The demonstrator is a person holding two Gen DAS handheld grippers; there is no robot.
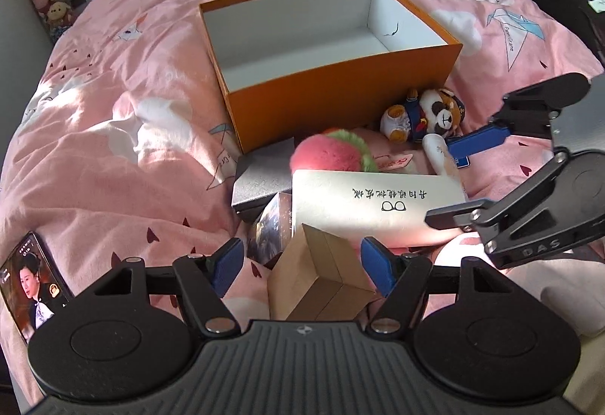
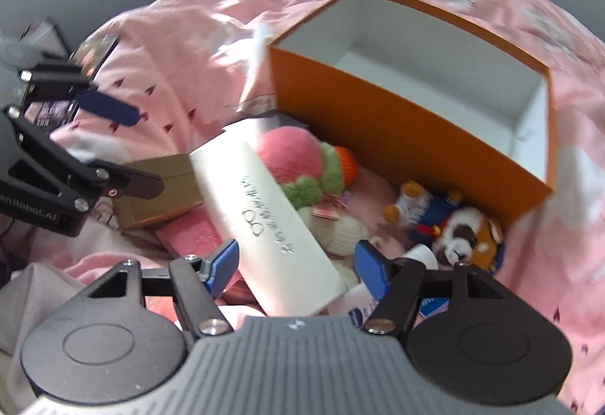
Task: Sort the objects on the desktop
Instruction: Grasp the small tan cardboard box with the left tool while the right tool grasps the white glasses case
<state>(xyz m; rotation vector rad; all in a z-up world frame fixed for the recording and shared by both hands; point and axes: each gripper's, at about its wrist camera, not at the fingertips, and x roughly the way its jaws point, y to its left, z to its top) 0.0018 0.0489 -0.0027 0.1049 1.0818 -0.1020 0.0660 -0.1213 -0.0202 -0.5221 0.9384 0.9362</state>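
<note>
From my left wrist camera, the left hand-held gripper stands wide, its blue pads either side of the tan box without pressing on it, so it grips nothing. That tan box leans on a heap: a white glasses case, a grey box and a printed box beneath. My worry is that closing on the tilted tan box could tip it or shove the pile across the soft bedspread. The orange box behind is empty and looks like the place things go. This view alone shows a phone lying at the left edge, and the right hand-held gripper open over the case end.

From my right wrist camera, that gripper's pads stand apart astride the glasses case, not touching as far as I can tell; the picture is blurred. A grasp so near the end might let the case swing. Only here do I see a pink wallet-like thing under the case and the white bottle beside the dog plush; the fluffy pink toy lies behind.
</note>
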